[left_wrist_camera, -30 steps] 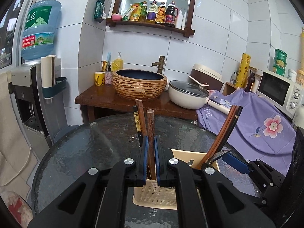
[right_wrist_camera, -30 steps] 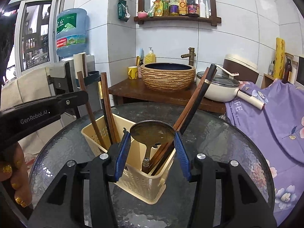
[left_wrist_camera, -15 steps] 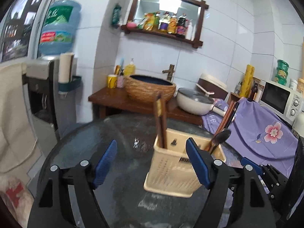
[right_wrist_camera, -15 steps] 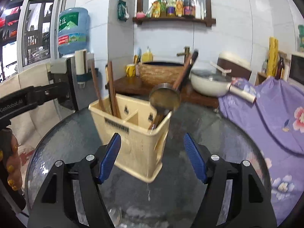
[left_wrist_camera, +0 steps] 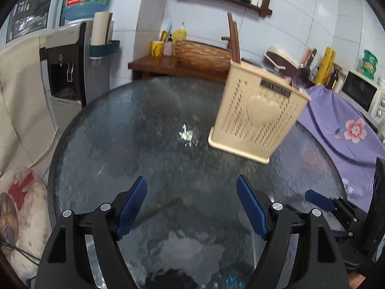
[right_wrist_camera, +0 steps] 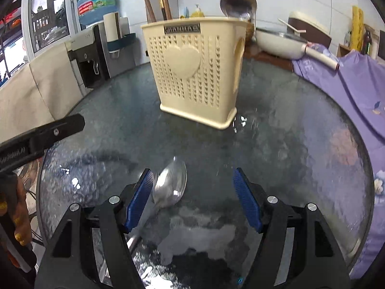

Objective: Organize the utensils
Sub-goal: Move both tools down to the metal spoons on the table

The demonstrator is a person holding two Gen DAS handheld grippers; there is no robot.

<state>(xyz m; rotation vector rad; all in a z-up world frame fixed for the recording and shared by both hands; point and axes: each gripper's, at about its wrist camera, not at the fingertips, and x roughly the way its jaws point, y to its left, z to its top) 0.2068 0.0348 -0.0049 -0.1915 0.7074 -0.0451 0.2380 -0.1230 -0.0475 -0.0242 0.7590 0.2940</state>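
While both grippers tilt down at the table, left gripper jaws apart (empty), right gripper jaws apart over spoon

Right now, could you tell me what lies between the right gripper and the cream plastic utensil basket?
Only bare glass tabletop, in the right wrist view.

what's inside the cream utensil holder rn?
Sticking out of the cream utensil holder: brown wooden chopsticks at its left end and a metal ladle at its right end. The walls hide their lower ends and anything shorter inside.
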